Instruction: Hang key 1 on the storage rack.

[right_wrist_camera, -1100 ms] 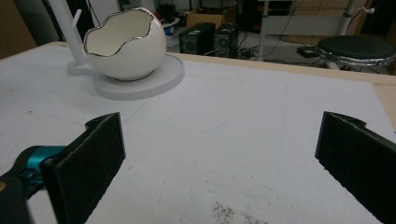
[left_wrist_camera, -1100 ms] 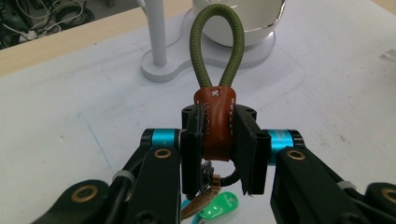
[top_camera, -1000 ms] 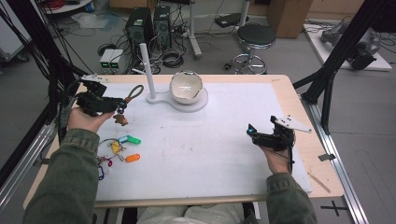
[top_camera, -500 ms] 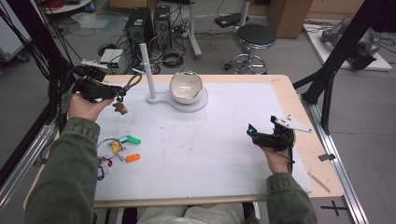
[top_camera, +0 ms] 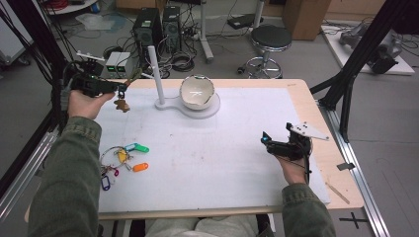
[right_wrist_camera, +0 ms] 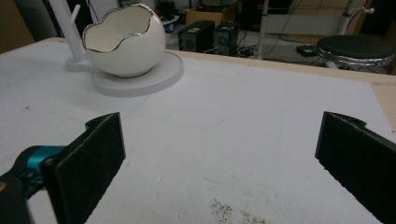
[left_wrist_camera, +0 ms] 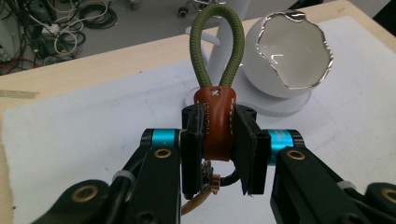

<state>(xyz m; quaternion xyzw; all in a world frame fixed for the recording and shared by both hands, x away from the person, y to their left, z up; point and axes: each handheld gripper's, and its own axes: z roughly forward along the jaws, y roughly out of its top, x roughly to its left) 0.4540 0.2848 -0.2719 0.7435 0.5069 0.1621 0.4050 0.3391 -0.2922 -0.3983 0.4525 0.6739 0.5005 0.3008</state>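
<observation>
The left hand-held gripper has its jaws closed on the brown leather tab of a key fob, whose olive-green cord loop stands up above the pads. In the high view this hand-held gripper hangs above the far left corner of the table, with a small brown charm dangling under it. Just beyond stand a white peg post and a white egg-shaped bowl on one shared base. Nearer the person, a bunch of coloured key tags lies on the white mat. The right hand-held gripper rests near the right edge, its jaws wide apart and empty.
</observation>
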